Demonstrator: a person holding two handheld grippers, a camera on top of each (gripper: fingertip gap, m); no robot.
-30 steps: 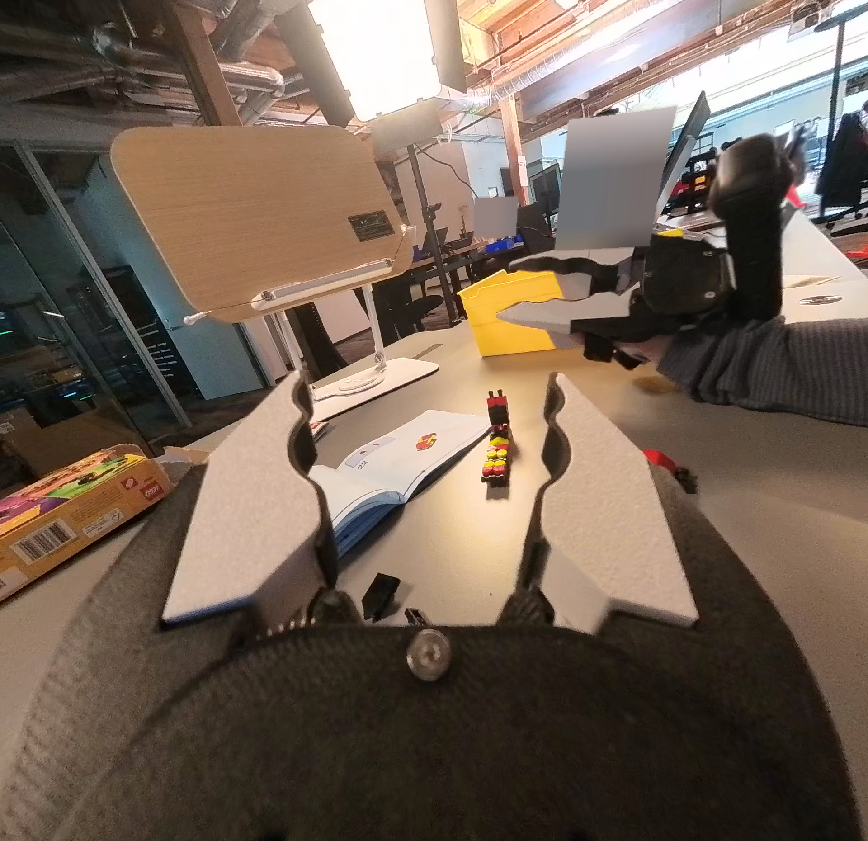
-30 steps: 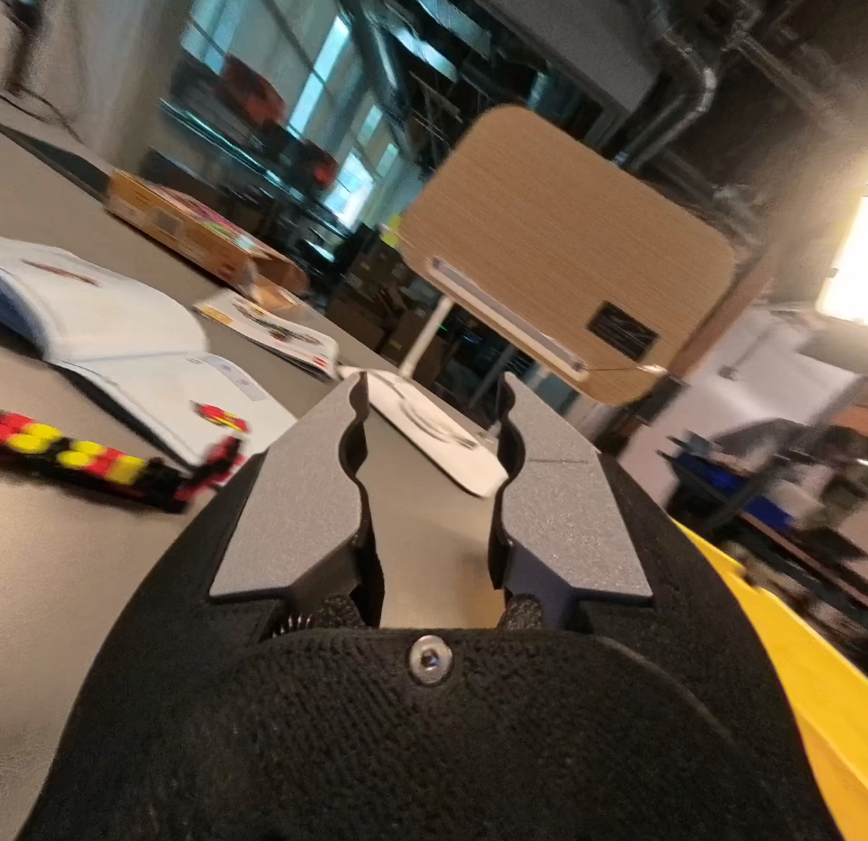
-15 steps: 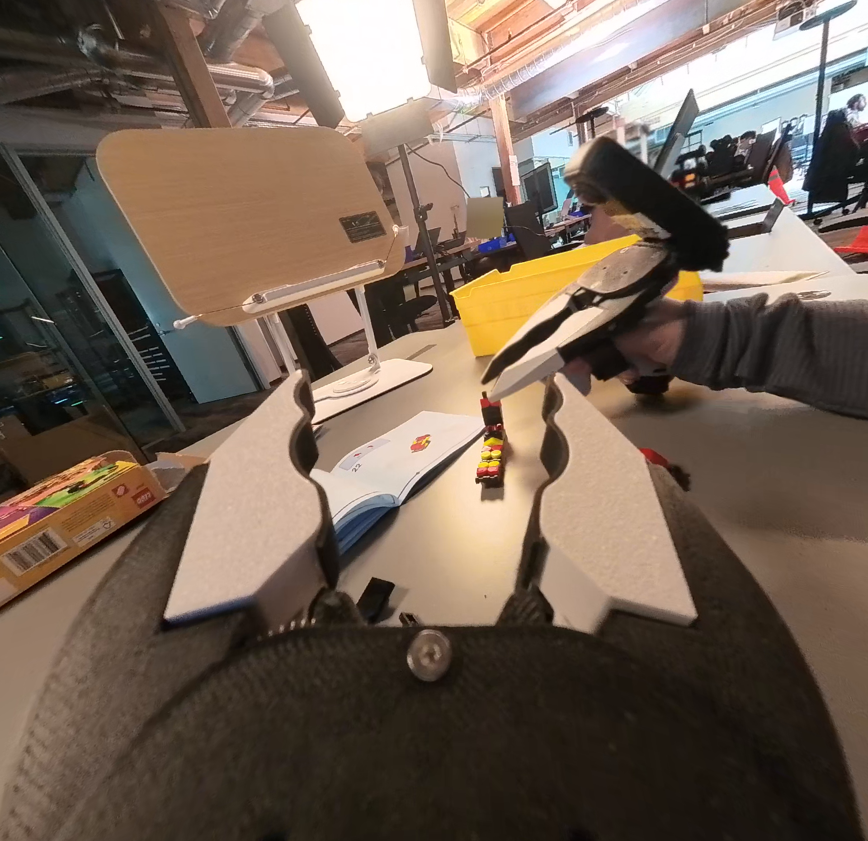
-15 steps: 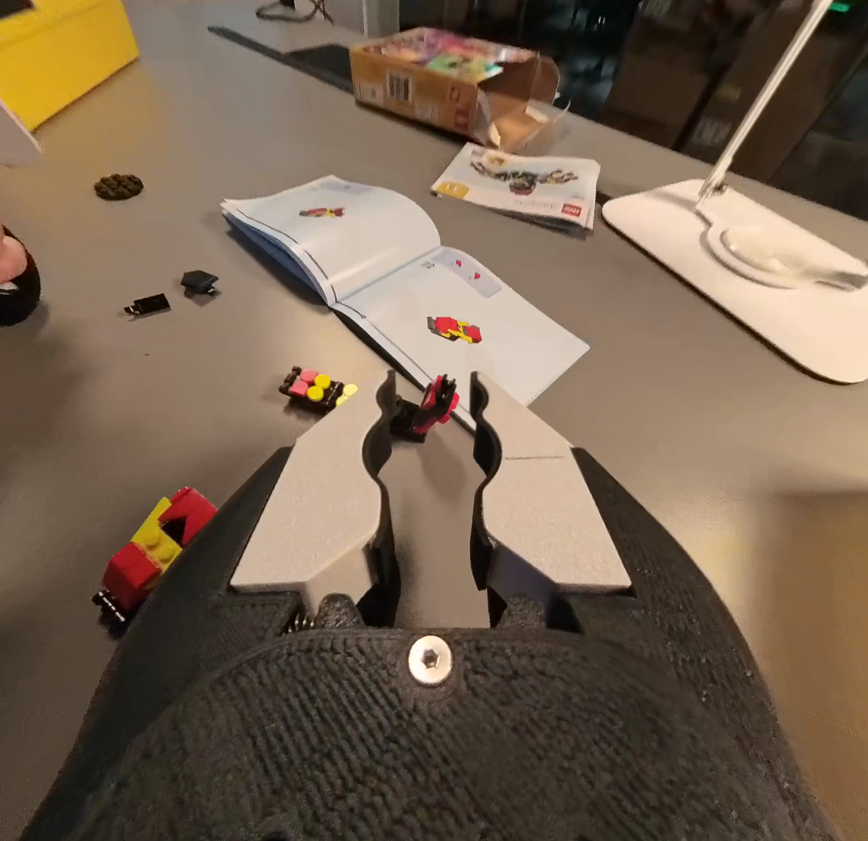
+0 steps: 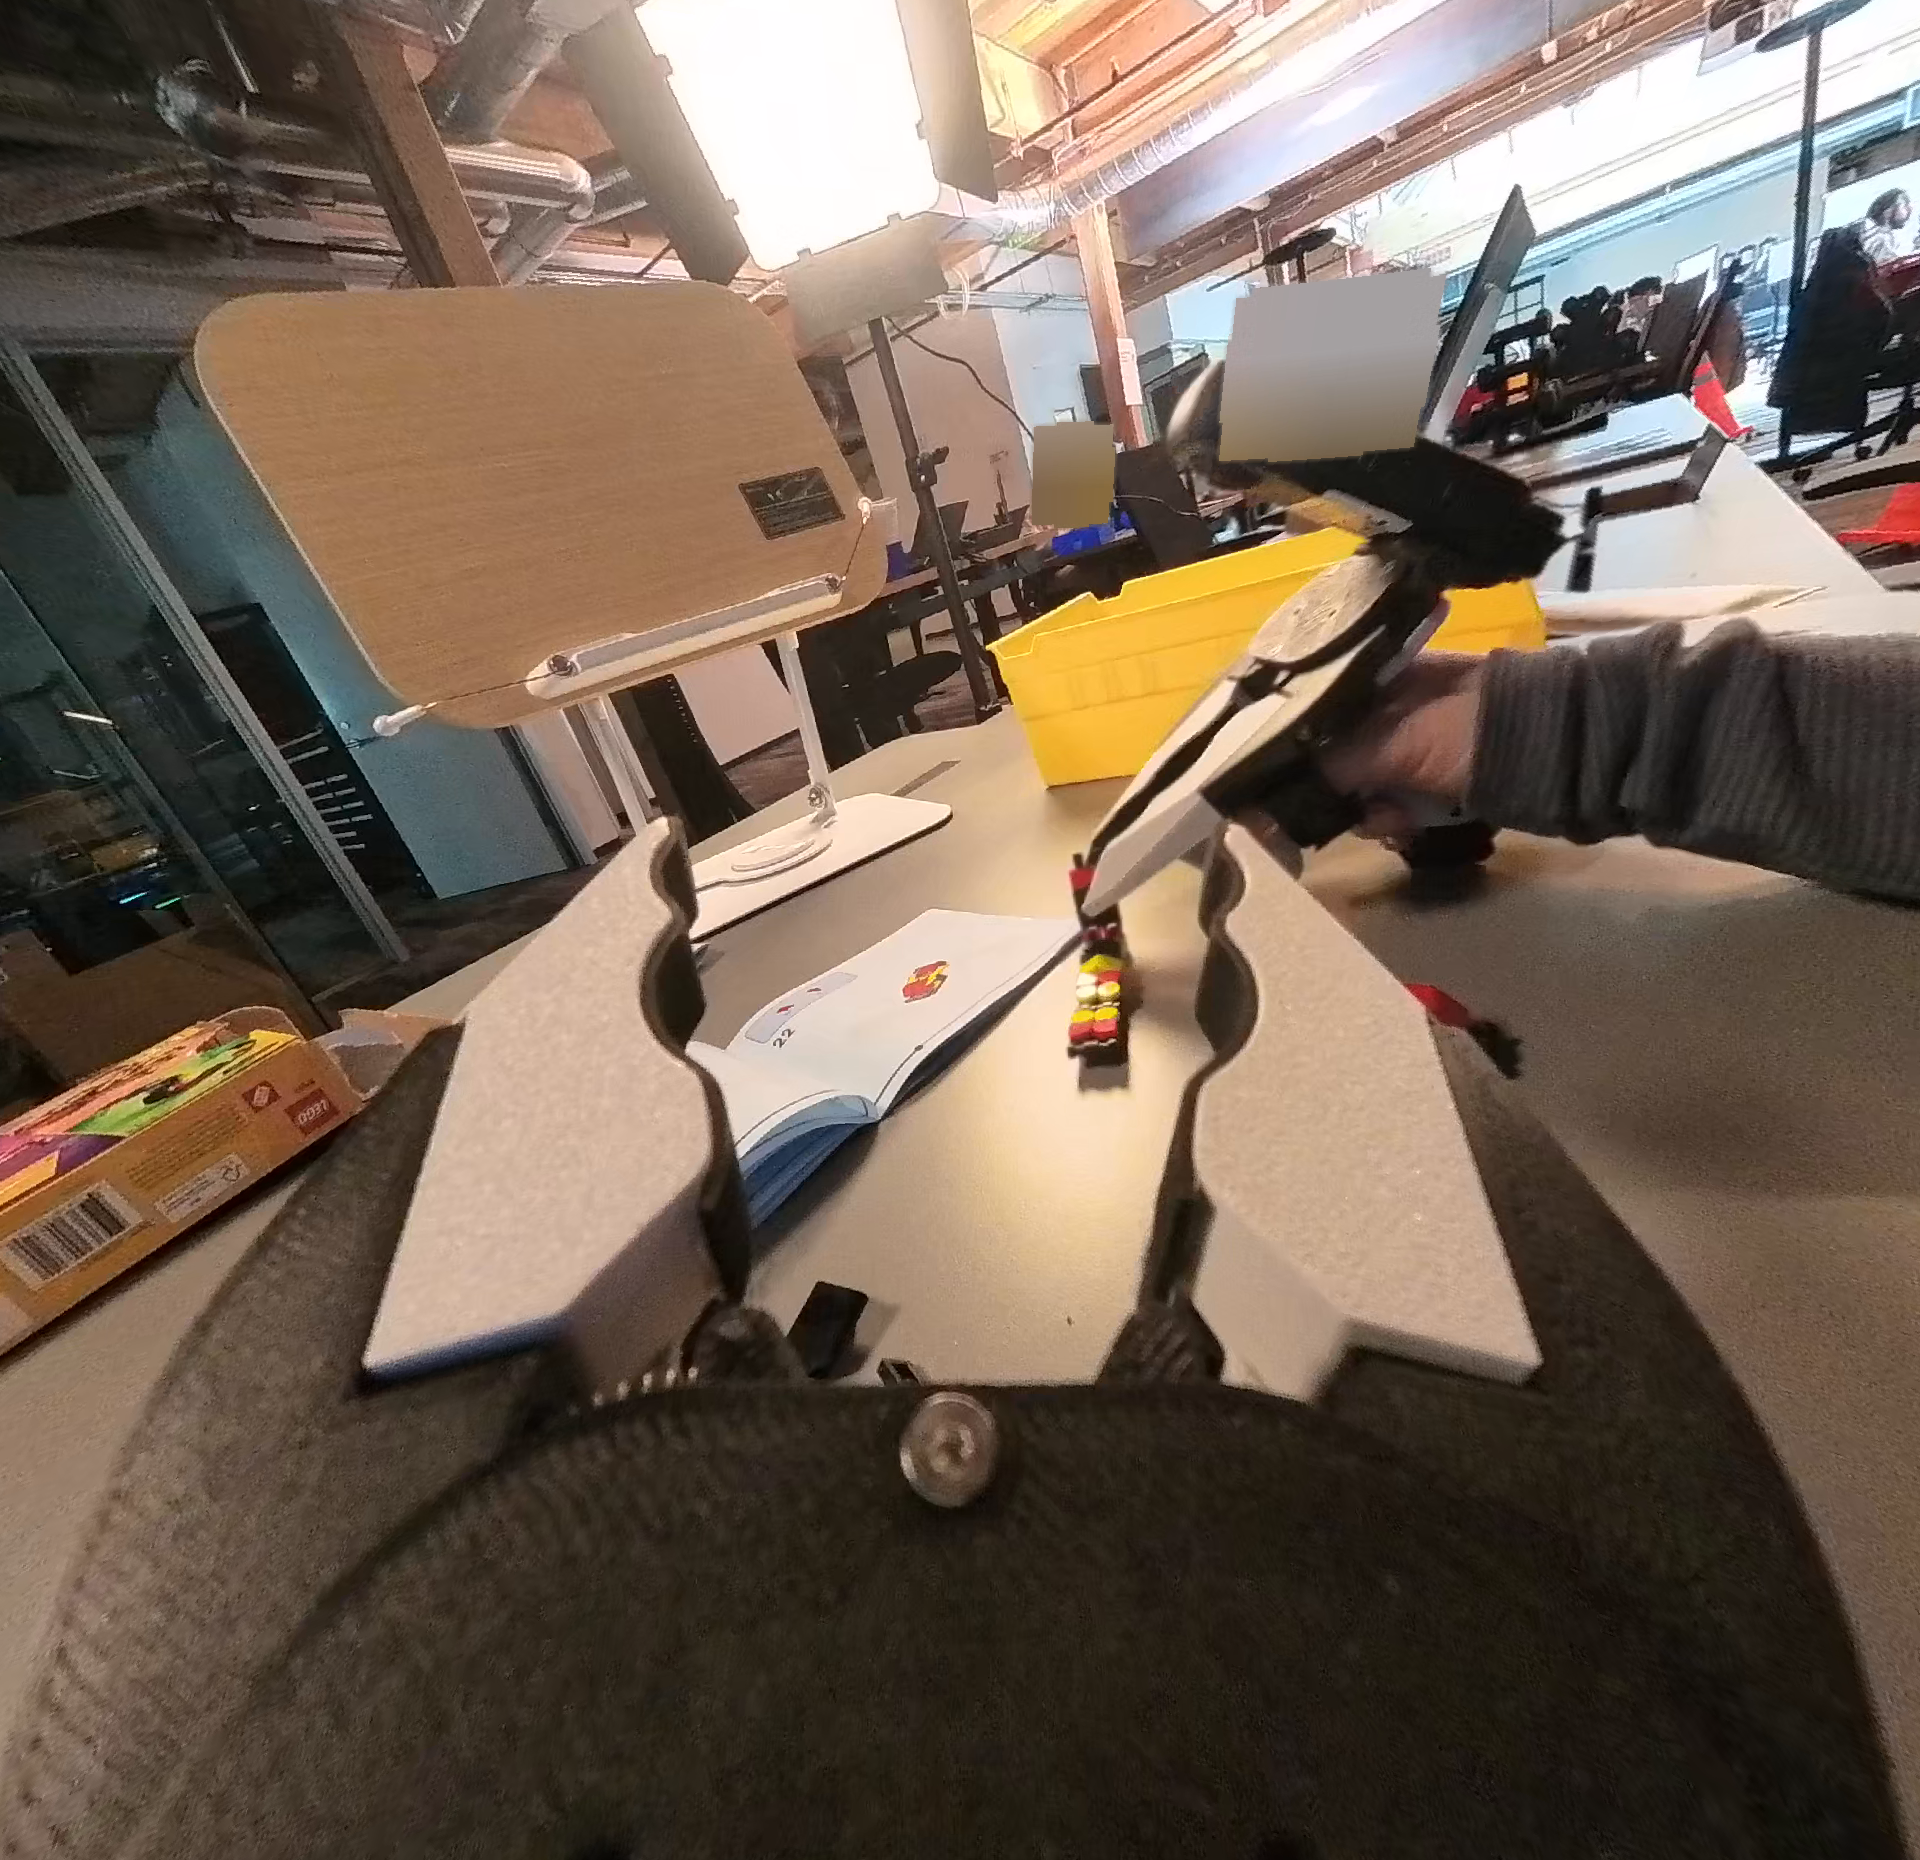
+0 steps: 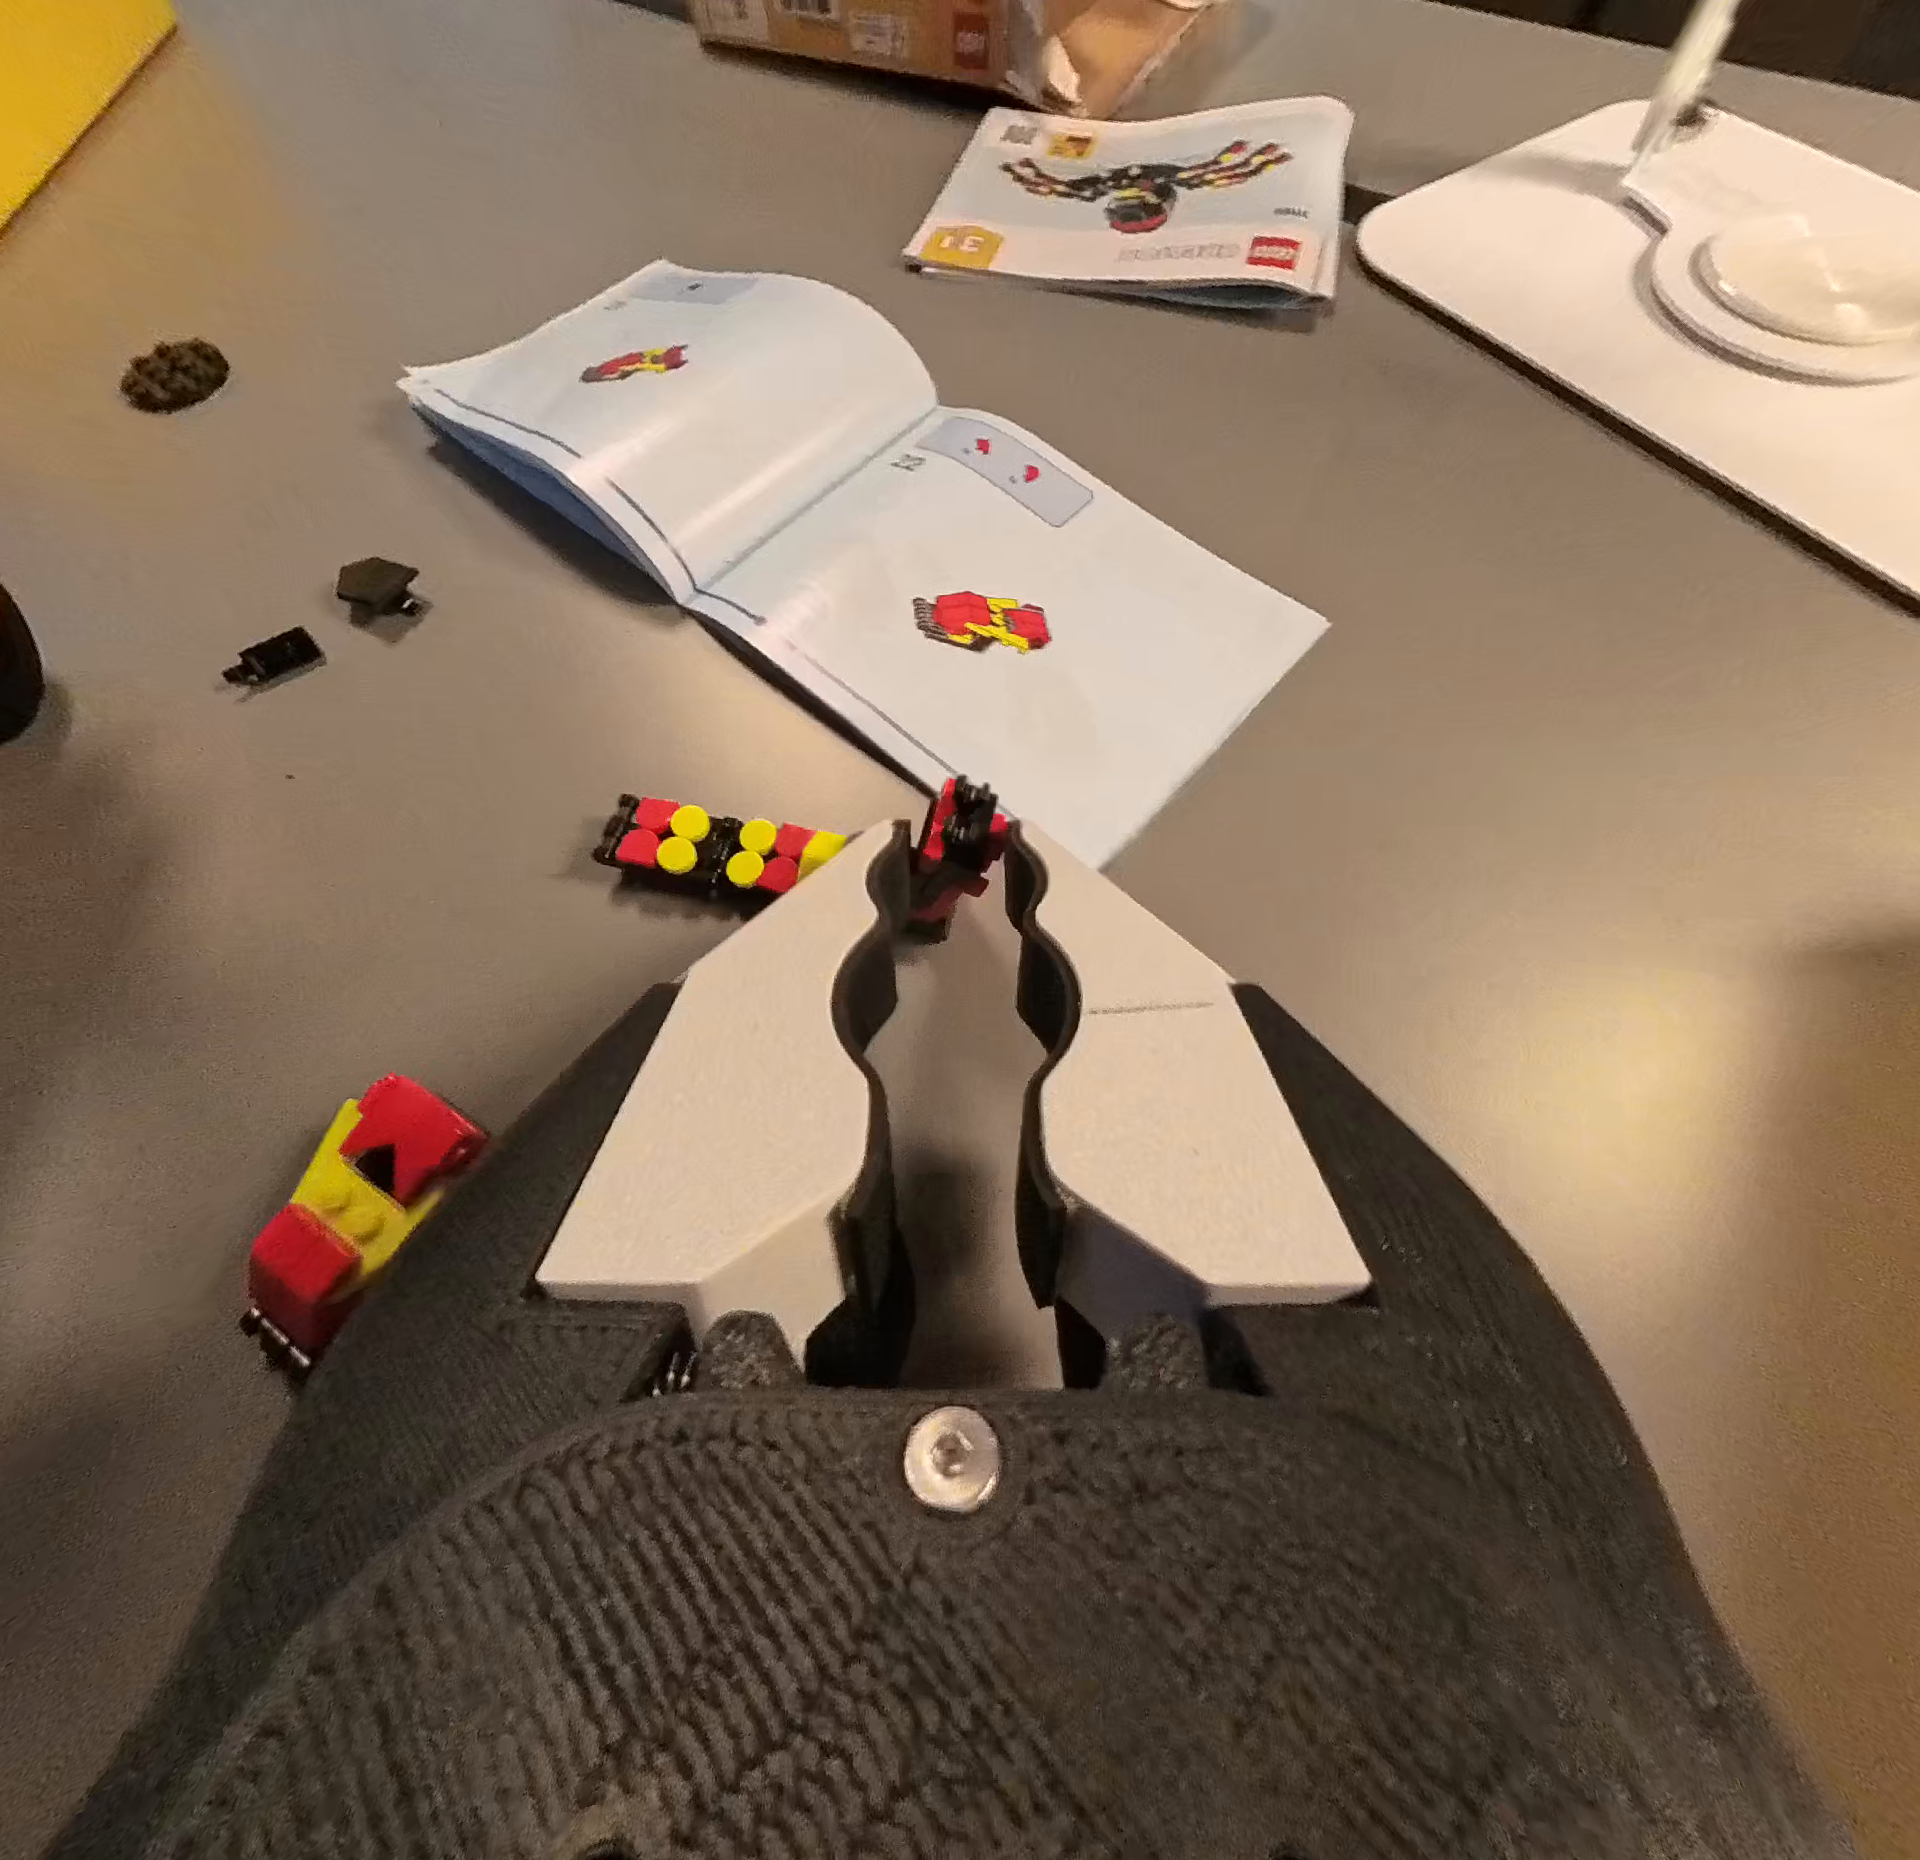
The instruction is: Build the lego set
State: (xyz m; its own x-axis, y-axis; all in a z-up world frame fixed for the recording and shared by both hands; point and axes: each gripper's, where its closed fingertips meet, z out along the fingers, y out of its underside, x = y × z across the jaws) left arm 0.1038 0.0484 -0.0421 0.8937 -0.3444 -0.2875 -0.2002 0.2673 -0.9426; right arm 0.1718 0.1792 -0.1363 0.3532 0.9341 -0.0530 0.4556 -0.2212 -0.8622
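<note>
A strip of red, yellow and black lego lies on the grey table; it also shows in the left wrist view. My right gripper points down at its near end and is shut on a small red and black piece that stands up there. In the left wrist view the right gripper meets the strip's far end. My left gripper is open and empty, low over the table, facing the strip. A red and yellow block assembly lies left of my right gripper.
An open instruction booklet lies beyond the strip, and a closed one farther off. The set's box, a wooden book stand on a white base, a yellow bin and small black pieces are around. The left gripper is farther from the white base, some 40 centimetres, than the right, some 25 centimetres.
My right gripper swung down from pointing upward, came onto the strip's end and narrowed its fingers on the red and black piece. My left gripper stayed almost still and open.
</note>
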